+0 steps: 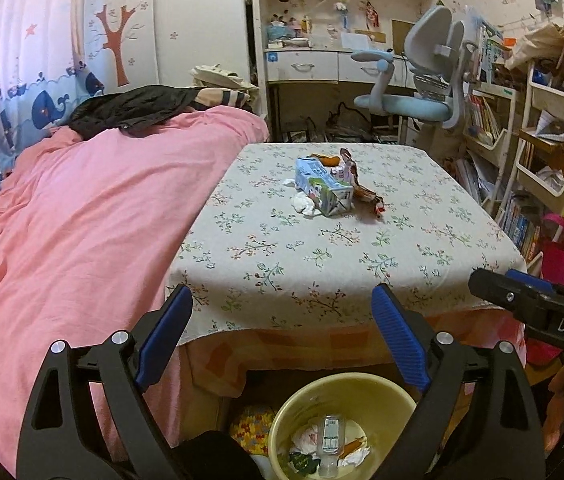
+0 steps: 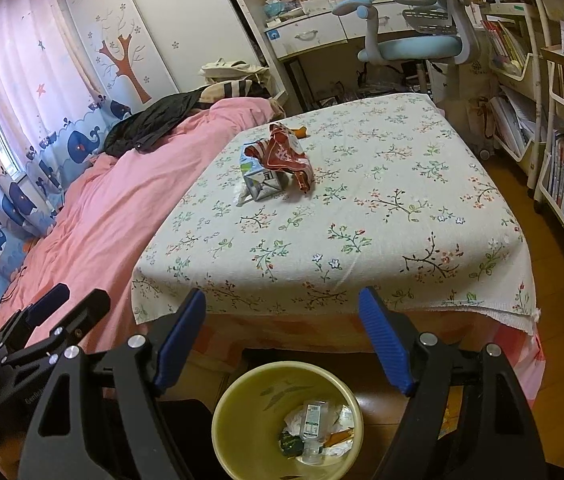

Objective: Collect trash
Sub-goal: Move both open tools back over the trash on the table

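Note:
A small pile of trash lies on the table with the floral cloth [image 1: 322,248]: a blue-green milk carton [image 1: 324,188], a red-brown snack wrapper [image 1: 352,178], crumpled white tissue [image 1: 304,203] and an orange scrap [image 1: 324,159]. The carton [image 2: 260,180] and wrapper [image 2: 286,156] also show in the right wrist view. A yellow bin [image 1: 346,396] stands on the floor below the table's near edge and holds a small plastic bottle [image 1: 331,446] and paper. My left gripper [image 1: 282,336] and my right gripper [image 2: 282,340] are both open and empty above the bin [image 2: 288,420].
A bed with a pink cover [image 1: 74,216] runs along the table's left side, with a black jacket [image 1: 130,110] on it. A blue desk chair [image 1: 414,80] and a desk stand behind the table. Book racks [image 1: 538,152] line the right wall.

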Demonstrator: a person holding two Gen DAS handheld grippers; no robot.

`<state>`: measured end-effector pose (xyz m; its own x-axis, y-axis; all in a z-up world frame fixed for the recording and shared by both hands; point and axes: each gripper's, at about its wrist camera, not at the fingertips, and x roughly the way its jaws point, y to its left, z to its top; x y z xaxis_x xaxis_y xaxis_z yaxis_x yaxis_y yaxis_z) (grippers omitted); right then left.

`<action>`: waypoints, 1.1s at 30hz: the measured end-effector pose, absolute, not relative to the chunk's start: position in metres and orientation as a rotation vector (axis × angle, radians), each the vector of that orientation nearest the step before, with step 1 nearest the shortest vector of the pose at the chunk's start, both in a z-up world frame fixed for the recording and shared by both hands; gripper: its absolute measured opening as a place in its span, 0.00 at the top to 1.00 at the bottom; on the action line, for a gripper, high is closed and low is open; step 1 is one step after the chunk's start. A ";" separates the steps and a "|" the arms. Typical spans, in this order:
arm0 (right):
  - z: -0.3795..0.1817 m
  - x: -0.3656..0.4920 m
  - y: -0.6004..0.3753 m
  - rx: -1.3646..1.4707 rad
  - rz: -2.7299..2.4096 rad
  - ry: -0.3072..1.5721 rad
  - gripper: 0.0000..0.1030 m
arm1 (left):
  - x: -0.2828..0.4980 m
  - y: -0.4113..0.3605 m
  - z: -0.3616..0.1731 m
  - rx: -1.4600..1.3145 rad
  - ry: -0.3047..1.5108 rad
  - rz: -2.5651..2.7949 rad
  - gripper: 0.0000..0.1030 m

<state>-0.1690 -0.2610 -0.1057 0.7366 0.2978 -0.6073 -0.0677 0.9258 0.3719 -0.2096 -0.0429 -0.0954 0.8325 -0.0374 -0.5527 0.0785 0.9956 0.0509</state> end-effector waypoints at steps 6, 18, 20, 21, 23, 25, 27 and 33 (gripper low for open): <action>-0.106 -0.169 -0.260 0.337 0.205 0.718 0.26 | -0.209 -0.038 -0.093 0.052 0.576 -0.041 0.14; -0.106 -0.169 -0.259 0.336 0.207 0.722 0.26 | -0.207 -0.031 -0.092 0.029 0.569 -0.014 0.14; -0.106 -0.169 -0.259 0.336 0.207 0.721 0.26 | -0.207 -0.030 -0.092 0.027 0.569 -0.012 0.14; -0.107 -0.169 -0.259 0.335 0.207 0.721 0.26 | -0.207 -0.030 -0.092 0.027 0.569 -0.012 0.14; -0.106 -0.169 -0.259 0.335 0.206 0.722 0.26 | -0.207 -0.030 -0.093 0.027 0.570 -0.011 0.14; -0.106 -0.169 -0.259 0.336 0.206 0.721 0.26 | -0.207 -0.029 -0.093 0.026 0.570 -0.009 0.14; -0.107 -0.169 -0.258 0.336 0.207 0.723 0.26 | -0.206 -0.028 -0.093 0.022 0.572 -0.007 0.14; -0.110 -0.169 -0.254 0.328 0.212 0.730 0.26 | -0.201 -0.025 -0.093 0.003 0.581 -0.001 0.14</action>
<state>-0.1689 -0.2537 -0.1100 0.7273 0.3019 -0.6163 -0.0761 0.9280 0.3648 -0.2013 -0.0252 -0.0926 0.8362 -0.0003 -0.5485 0.0018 1.0000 0.0022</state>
